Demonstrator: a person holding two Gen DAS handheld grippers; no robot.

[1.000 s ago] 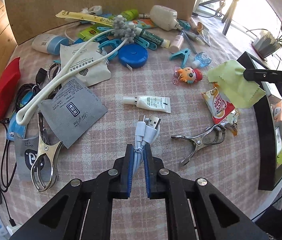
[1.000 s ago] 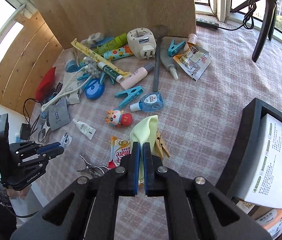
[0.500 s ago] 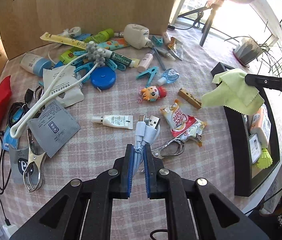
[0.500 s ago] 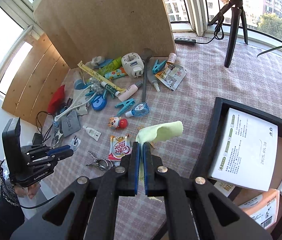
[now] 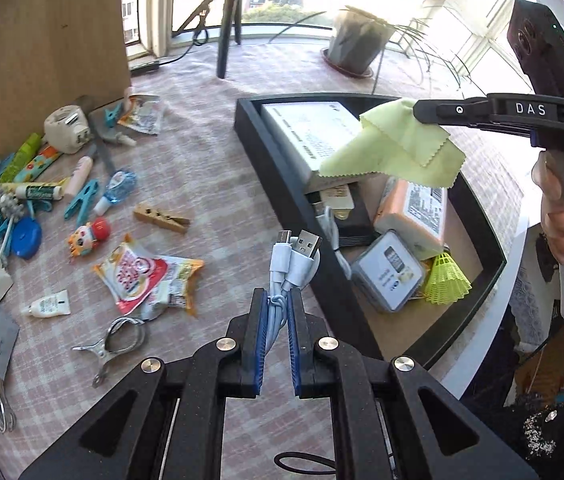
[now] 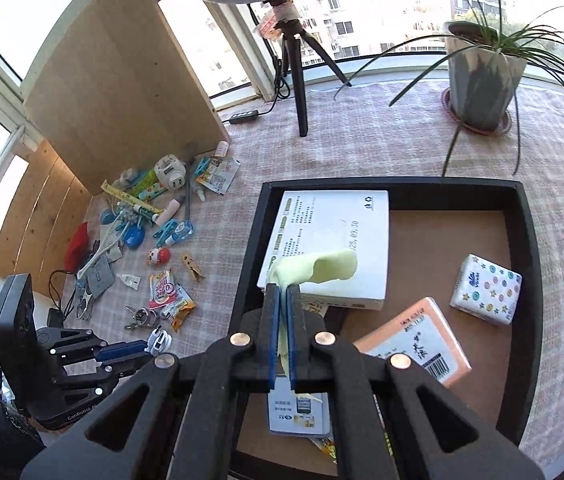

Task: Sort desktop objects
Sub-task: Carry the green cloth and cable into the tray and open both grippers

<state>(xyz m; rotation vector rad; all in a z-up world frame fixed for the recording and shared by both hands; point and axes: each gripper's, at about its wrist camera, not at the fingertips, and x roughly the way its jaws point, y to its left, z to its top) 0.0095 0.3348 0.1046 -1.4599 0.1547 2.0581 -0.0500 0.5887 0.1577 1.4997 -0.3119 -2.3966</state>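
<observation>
My left gripper (image 5: 278,304) is shut on a coiled white USB cable (image 5: 293,258) and holds it in the air by the near left wall of the black tray (image 5: 282,188). My right gripper (image 6: 282,294) is shut on a yellow-green cloth (image 6: 317,266) and holds it over the tray (image 6: 525,240), above a white box (image 6: 329,248). In the left wrist view the right gripper (image 5: 421,110) and the cloth (image 5: 397,150) hang over the tray. The left gripper (image 6: 142,350) with the cable (image 6: 160,338) shows at lower left in the right wrist view.
The tray holds an orange pack (image 6: 413,340), a tissue pack (image 6: 485,290), a grey case (image 5: 387,270) and a yellow shuttlecock (image 5: 447,280). Loose items lie left: snack packets (image 5: 142,276), a wooden peg (image 5: 162,218), a metal clip (image 5: 114,342), a doll (image 5: 88,236). A plant pot (image 6: 481,80) and a tripod (image 6: 297,80) stand behind.
Both grippers have swung right toward the tray. The cloth now hangs over the white box in the tray. The cable is now at the tray's left wall.
</observation>
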